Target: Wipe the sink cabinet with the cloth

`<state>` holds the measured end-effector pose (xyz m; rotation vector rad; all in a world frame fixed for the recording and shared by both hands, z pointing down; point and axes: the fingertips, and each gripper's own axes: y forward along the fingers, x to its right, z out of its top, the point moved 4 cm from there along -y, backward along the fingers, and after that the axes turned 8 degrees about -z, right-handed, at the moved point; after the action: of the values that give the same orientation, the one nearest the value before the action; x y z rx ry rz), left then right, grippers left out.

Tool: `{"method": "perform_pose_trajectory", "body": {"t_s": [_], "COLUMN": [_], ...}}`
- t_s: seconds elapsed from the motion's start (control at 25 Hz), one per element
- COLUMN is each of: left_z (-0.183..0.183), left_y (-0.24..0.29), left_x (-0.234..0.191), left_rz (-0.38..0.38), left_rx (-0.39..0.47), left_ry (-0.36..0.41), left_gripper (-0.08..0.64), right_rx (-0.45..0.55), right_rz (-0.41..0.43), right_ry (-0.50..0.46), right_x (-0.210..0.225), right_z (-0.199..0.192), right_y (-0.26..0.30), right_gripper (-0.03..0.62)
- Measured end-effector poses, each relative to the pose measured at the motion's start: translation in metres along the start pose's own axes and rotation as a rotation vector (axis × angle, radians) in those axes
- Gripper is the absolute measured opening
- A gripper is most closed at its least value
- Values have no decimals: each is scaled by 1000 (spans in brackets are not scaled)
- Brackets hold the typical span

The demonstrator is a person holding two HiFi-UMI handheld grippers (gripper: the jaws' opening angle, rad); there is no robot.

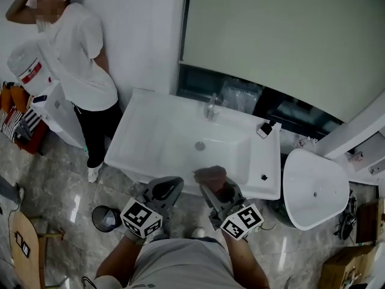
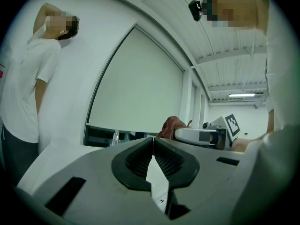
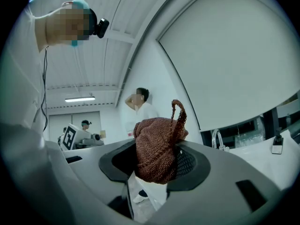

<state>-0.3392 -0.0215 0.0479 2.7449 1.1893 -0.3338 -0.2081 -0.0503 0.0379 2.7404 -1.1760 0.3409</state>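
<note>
A white sink cabinet [image 1: 144, 138] with a basin, a drain and a faucet [image 1: 211, 107] stands against the wall. My right gripper [image 1: 212, 184] is shut on a brown knitted cloth [image 3: 158, 146], held just above the cabinet's front edge; the cloth [image 1: 210, 174] bulges up between the jaws. My left gripper [image 1: 165, 189] hovers beside it at the front edge, jaws shut with nothing between them. In the left gripper view the left gripper [image 2: 153, 149] points upward, with the cloth [image 2: 172, 126] to its right.
A person in a white shirt [image 1: 78, 59] stands left of the cabinet. A small black bottle [image 1: 265, 128] sits at the sink's back right. A white oval basin [image 1: 313, 188] lies to the right, a dark bin [image 1: 107, 217] on the floor at left.
</note>
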Motion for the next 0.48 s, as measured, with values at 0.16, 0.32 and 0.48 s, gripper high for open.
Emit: {"method": "perform_pose_trajectory", "body": {"t_s": [0.16,0.32,0.48], "left_z": [8,12,13], "left_y": [-1,-4,-7], "left_x": [-6,-9,-12], "left_rz": [14,26,35], "left_rx": [13,18,20], "left_ry": [15,20,18], "left_gripper": [21,21,21], "right_rx": [17,7,17], "right_rz": [26,17,21], "right_ry": [-13,-79,-80], "right_x": [-4,-5,-3], "right_z": [8,11,13], "right_y": [10,18,24], "right_gripper": [169,167,167]}}
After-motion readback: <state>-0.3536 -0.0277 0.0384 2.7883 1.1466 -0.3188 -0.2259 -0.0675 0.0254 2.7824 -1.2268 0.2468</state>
